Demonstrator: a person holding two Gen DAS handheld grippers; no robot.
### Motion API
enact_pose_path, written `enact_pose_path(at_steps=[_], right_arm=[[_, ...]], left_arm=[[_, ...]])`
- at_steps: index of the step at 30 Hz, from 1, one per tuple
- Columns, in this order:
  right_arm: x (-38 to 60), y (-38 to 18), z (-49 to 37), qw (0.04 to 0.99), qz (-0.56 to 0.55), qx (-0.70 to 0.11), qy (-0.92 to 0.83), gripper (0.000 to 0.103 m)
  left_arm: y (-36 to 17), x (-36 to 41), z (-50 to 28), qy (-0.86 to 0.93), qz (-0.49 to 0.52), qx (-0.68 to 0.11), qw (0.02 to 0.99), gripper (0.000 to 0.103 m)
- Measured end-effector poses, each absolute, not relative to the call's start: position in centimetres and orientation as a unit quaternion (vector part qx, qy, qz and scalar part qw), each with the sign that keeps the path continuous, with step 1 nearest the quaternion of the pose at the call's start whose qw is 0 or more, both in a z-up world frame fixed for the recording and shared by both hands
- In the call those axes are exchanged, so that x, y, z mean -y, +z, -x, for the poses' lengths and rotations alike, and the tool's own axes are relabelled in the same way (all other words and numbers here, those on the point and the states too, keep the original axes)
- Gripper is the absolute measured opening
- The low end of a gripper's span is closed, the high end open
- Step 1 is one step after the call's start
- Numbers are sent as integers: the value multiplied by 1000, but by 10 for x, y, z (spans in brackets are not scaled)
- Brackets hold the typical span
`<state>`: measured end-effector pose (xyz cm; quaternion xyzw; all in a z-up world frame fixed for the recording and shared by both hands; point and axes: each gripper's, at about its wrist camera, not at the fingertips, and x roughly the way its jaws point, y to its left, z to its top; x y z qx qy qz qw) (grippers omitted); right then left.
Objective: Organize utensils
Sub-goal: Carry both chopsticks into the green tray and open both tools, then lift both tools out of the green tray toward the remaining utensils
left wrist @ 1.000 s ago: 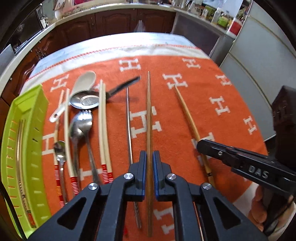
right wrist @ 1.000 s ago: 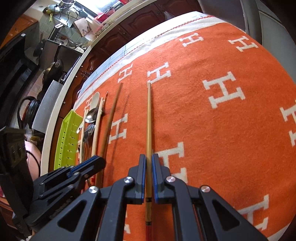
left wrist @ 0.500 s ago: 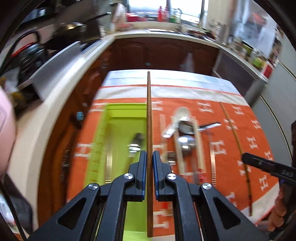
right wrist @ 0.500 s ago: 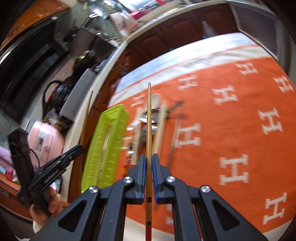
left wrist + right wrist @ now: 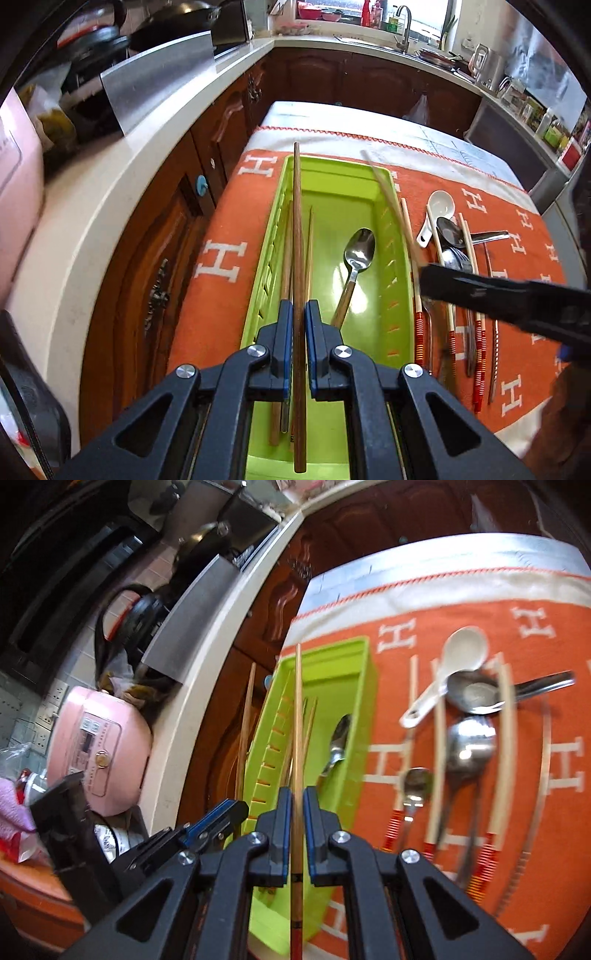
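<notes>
Above the green tray (image 5: pixel 334 184), each hand-held gripper (image 5: pixel 299 314) (image 5: pixel 298 801) is clamped on one wooden chopstick (image 5: pixel 297 236) (image 5: pixel 297 716).

The tray (image 5: pixel 397 258) is bright lime green. The cloth (image 5: pixel 229 236) under it is orange with white H letters, a pale border and red zigzag stitching. The chopstick (image 5: pixel 297 258) over the tray is dark brown wood; the other chopstick (image 5: pixel 297 738) is lighter tan with a red band near its end. The chopsticks on the cloth (image 5: pixel 466 236) are cream with red-and-white striped ends. The ladle spoon (image 5: pixel 439 205) is white. The cooker (image 5: pixel 99 753) is pink. Cabinets (image 5: pixel 155 251) are dark brown.
</notes>
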<state>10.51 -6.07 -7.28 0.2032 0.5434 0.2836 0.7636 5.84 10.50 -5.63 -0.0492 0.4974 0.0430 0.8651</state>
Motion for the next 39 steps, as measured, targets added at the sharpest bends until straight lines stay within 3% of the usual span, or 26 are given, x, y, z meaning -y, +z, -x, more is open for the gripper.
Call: enact_pose_path(at_steps=[12, 17, 20, 29, 33, 39], right_arm=[[30, -111, -117, 723, -234, -594, 265, 8], [36, -99, -112, 731, -220, -585, 275, 8], [45, -89, -106, 749, -193, -571, 276, 8], [97, -67, -89, 785, -149, -548, 249, 7], [119, -55, -85, 801, -139, -533, 233, 8], [155, -49, -83, 814, -146, -523, 206, 8]], left_arm=[[-60, -124, -55, 33, 83, -497, 863, 7], [-58, -120, -54, 29, 79, -496, 864, 8], [-56, -117, -52, 28, 80, -496, 864, 20], [-44, -96, -50, 8, 80, -486, 871, 22], [-36, -80, -49, -8, 76, -474, 877, 50], [-27, -51, -50, -41, 69, -466, 881, 51]])
